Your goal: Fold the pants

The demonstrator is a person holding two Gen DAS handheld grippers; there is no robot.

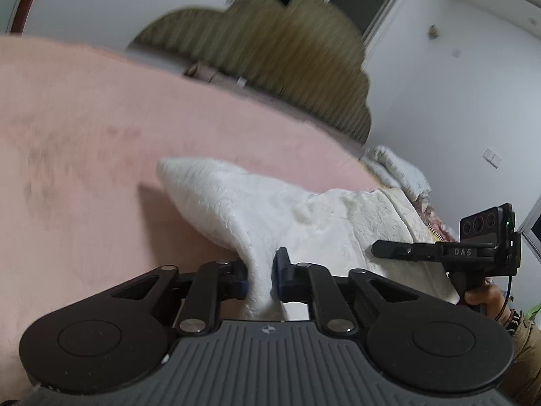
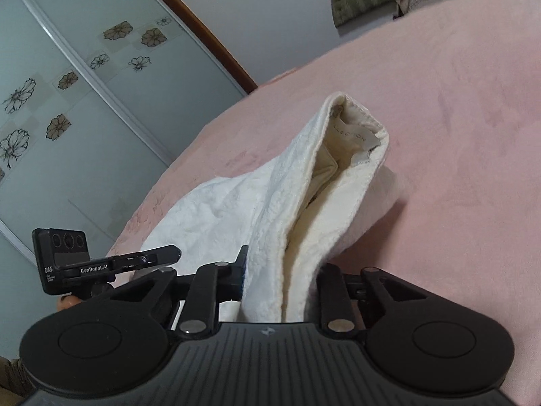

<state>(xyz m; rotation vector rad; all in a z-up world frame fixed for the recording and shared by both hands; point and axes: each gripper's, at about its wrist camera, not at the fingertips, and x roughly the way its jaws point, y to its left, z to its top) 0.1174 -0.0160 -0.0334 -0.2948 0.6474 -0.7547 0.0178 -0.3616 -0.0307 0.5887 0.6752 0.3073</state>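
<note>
White fleecy pants (image 1: 257, 203) lie bunched on a pink bed cover (image 1: 84, 142). My left gripper (image 1: 260, 277) is shut on a fold of the pants' edge, the cloth pinched between its blue pads. In the right wrist view the pants (image 2: 304, 182) rise toward the camera, their waistband with a sewn label (image 2: 355, 138) gaping at the far end. My right gripper (image 2: 280, 280) is shut on a thick fold of the pants. The right gripper (image 1: 375, 248) shows at the right of the left view; the left gripper (image 2: 175, 252) shows at the lower left of the right view.
An olive ribbed headboard (image 1: 270, 54) stands behind the bed. A crumpled white quilt (image 1: 395, 169) lies at the bed's right edge by a white wall. A sliding wardrobe door with flower prints (image 2: 67, 101) stands to the left. A person's hand (image 1: 480, 299) holds the right gripper's handle.
</note>
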